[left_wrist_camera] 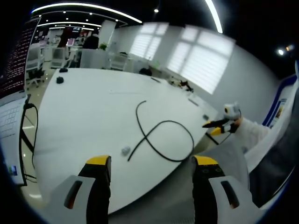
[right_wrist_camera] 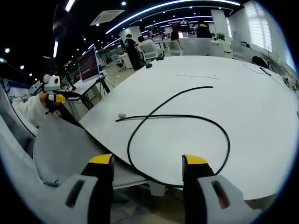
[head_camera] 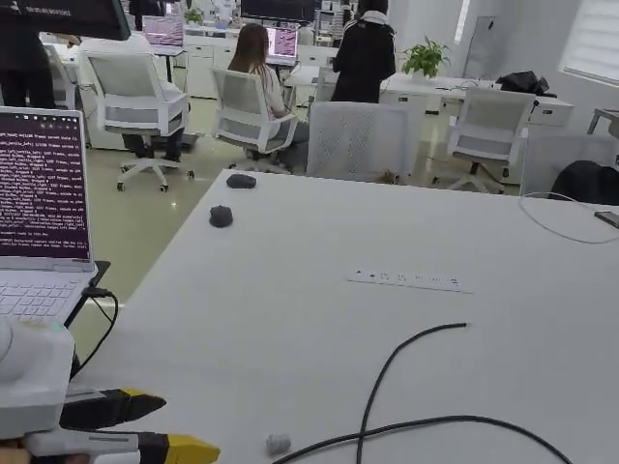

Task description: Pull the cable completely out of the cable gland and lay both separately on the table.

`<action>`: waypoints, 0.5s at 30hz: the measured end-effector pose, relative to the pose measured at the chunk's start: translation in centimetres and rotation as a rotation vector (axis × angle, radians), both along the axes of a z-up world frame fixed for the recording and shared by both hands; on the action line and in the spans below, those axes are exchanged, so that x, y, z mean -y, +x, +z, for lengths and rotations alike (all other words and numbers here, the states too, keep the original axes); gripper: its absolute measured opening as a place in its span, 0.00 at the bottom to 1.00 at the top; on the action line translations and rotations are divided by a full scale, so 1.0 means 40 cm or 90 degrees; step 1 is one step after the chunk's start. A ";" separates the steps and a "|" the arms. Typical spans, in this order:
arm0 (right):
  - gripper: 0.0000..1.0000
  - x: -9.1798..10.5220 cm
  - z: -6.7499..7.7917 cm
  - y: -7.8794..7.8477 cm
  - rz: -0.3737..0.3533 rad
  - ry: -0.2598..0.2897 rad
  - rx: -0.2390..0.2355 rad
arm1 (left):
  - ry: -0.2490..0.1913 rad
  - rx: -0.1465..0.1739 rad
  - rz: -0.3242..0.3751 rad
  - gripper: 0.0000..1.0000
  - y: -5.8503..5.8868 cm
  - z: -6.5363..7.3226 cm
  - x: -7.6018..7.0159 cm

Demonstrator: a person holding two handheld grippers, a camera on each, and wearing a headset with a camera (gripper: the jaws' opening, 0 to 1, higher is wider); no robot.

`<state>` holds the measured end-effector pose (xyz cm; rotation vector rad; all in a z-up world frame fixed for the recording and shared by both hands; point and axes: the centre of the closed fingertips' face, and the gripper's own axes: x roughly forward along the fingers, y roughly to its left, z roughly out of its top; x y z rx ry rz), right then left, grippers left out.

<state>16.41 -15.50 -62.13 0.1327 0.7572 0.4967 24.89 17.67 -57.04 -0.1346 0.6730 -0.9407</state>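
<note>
A thin black cable [right_wrist_camera: 163,116] is seen laid in a loose, crossing loop on the smooth white counter [right_wrist_camera: 243,88]. A small grey gland [right_wrist_camera: 122,115], a stubby rounded piece, is found just beside the cable's near end and apparently free of it, so the two are judged to be already parted. The left gripper [left_wrist_camera: 152,161] and the right gripper [right_wrist_camera: 148,159] are held off the near edge, to the left and right of the loop, each with its yellow-tipped jaws spread and nothing pinched, presumably because little is left to be done.
</note>
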 end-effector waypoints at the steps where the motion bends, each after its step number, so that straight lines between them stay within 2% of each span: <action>1: 0.61 -0.005 -0.001 -0.002 0.001 0.000 -0.001 | 0.001 -0.001 -0.002 0.71 -0.003 -0.002 0.002; 4: 0.61 -0.006 -0.003 -0.006 0.006 0.002 -0.002 | 0.001 -0.006 -0.009 0.71 -0.010 -0.005 0.006; 15: 0.61 0.007 -0.014 -0.033 -0.001 -0.002 -0.011 | -0.005 -0.005 -0.008 0.71 -0.008 -0.004 0.011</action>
